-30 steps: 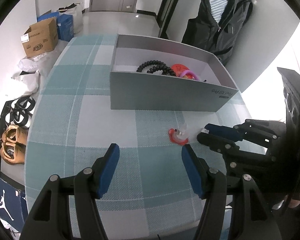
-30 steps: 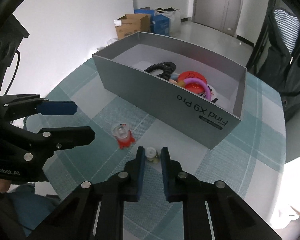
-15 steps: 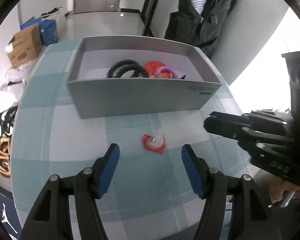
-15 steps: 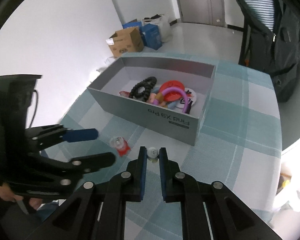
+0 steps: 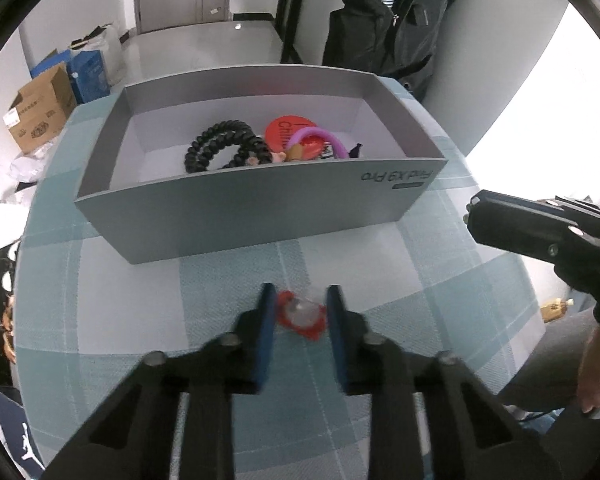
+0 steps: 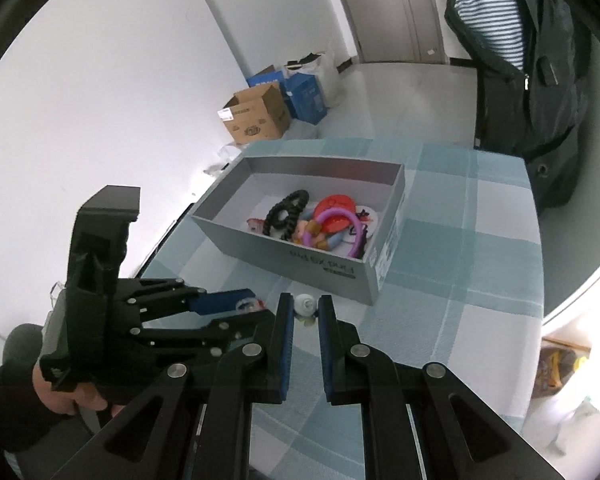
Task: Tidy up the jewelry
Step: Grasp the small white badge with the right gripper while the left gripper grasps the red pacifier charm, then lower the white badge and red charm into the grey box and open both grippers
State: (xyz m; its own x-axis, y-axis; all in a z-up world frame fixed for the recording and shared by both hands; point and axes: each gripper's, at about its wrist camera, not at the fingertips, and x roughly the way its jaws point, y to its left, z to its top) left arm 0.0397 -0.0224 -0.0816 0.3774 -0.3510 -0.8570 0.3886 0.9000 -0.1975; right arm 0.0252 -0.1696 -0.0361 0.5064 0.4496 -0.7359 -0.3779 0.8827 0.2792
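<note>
A grey cardboard box (image 5: 236, 208) (image 6: 276, 240) on the checked tablecloth holds a black coil band (image 5: 224, 148), a red disc (image 5: 286, 130), a purple ring (image 5: 324, 138) and other trinkets. My left gripper (image 5: 300, 312) has its fingers close on both sides of a small red and clear trinket (image 5: 300, 314) lying on the cloth in front of the box. My right gripper (image 6: 306, 310) is raised above the table, shut on a small white bead trinket (image 6: 303, 304). The right gripper (image 5: 540, 232) also shows at the right of the left wrist view.
The table edge curves round at left and right. Cardboard and blue boxes (image 5: 40, 116) stand on the floor beyond. A dark jacket (image 6: 528, 80) hangs on a chair behind the table. Shoes (image 5: 8, 320) lie on the floor at left.
My left gripper moved forward to the red trinket and narrowed its fingers around it. My right gripper rose and drew back with the white trinket held.
</note>
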